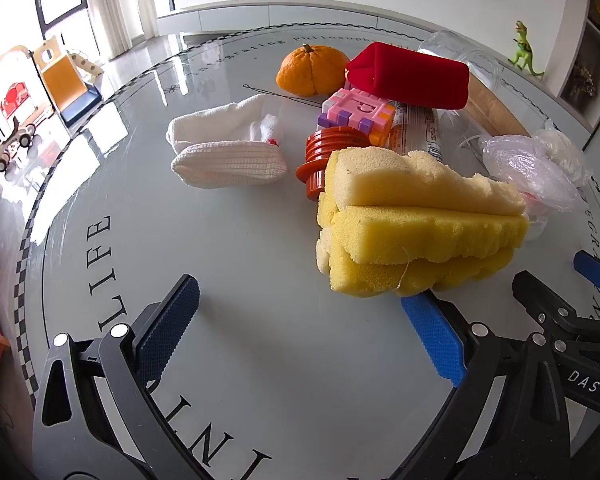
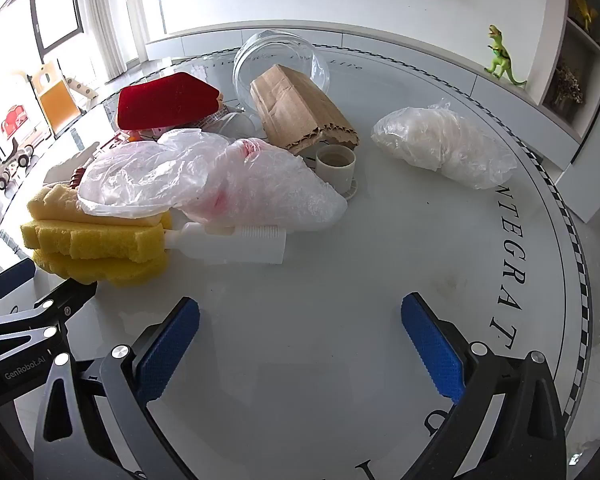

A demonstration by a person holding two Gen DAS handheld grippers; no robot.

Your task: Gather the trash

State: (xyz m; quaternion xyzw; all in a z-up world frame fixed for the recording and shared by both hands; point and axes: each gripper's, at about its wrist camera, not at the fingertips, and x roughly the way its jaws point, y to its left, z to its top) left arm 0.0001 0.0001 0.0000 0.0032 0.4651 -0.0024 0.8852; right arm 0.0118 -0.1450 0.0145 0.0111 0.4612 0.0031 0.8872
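A pile of items lies on the round white table (image 1: 240,248). A stack of yellow sponge pieces (image 1: 416,224) lies just beyond my left gripper (image 1: 300,316), which is open and empty; its right fingertip sits at the sponge's near edge. The sponge also shows in the right wrist view (image 2: 96,240). My right gripper (image 2: 300,328) is open and empty, over bare table. Ahead of it lie a white plastic bottle (image 2: 236,242), a crumpled clear plastic bag (image 2: 204,176), a torn cardboard piece (image 2: 300,112) and a second bag (image 2: 444,148) at the right.
A white sock (image 1: 224,148), an orange (image 1: 312,70), a red velvet pouch (image 1: 408,74), a pink toy block (image 1: 360,114) and an orange screw cap (image 1: 324,160) lie behind. A clear bowl (image 2: 280,56) and small cup (image 2: 336,164) stand near the cardboard. The table edge curves at the right.
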